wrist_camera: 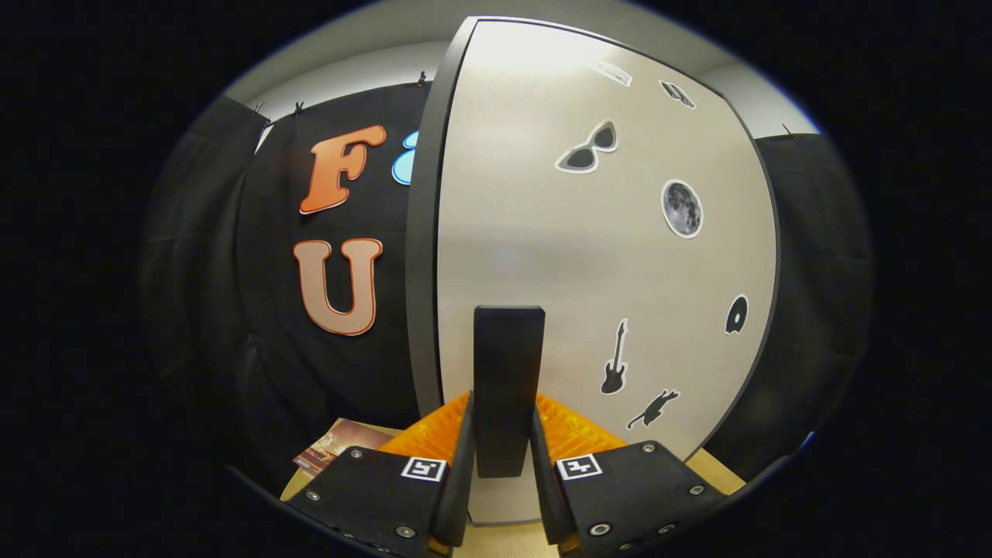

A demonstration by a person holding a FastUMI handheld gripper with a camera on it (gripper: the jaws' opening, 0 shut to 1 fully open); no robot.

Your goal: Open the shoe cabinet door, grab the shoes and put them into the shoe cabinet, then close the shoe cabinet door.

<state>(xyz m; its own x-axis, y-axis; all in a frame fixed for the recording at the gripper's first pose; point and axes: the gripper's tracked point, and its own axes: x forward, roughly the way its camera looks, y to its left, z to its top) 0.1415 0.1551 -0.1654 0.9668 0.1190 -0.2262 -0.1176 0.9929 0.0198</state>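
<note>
The gripper (502, 457) clamps a dark upright handle (508, 364), one finger pressed against each of its sides, the jaws drawn in narrow around it. The handle is a flat vertical bar fixed near the lower middle of the shoe cabinet door (542, 232), and it rises past the fingertips to a squared-off top.

The pale door has a dark edge (422, 232) running down its left side and curving over the top and right. Stickers dot its right half: a pair of sunglasses (587, 147), a moon (682, 208), a guitar (614, 359), a small disc shape (736, 315) and a leaping animal silhouette (652, 408), with two more small stickers near the top that are too distorted to make out.

Below the fingers is a strip of light wooden surface (504, 539). To the left of the gripper, on that surface, lies a flat brownish printed item (337, 446), perhaps a booklet. Black cloth (271, 372) hangs behind the cabinet on both sides.
</note>
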